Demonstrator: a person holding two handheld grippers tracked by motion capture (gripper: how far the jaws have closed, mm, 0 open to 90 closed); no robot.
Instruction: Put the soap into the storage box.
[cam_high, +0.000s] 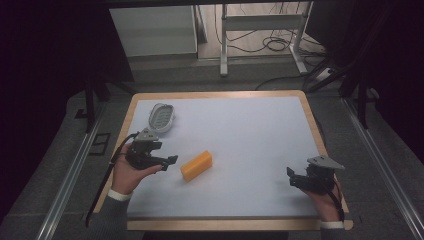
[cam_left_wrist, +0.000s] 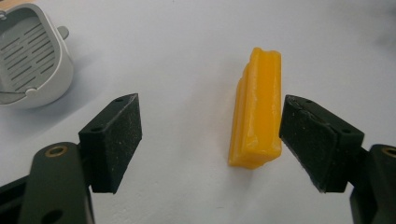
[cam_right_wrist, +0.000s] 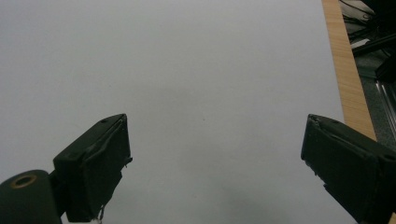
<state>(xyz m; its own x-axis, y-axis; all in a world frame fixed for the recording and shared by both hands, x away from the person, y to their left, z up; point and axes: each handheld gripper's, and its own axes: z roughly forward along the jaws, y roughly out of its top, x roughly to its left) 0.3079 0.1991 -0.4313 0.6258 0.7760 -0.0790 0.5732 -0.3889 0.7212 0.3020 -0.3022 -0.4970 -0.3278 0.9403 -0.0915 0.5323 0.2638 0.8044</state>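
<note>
the left claw (cam_left_wrist: 210, 140) stands apart, its right jaw just beside the yellow block (cam_left_wrist: 258, 109) lying on the white surface (cam_high: 250, 135). a grey slotted dish (cam_left_wrist: 28, 51) sits near. the right claw (cam_right_wrist: 215, 168) gapes apart over bare surface.

Left tool (cam_high: 167, 161): in my left hand (cam_high: 131, 172) over the desk's (cam_high: 260, 135) near left part, jaws spread wide, aimed toward the desk's middle.
Right tool (cam_high: 294, 176): in my right hand (cam_high: 326, 200) by the desk's near right corner, jaws wide apart.
</note>
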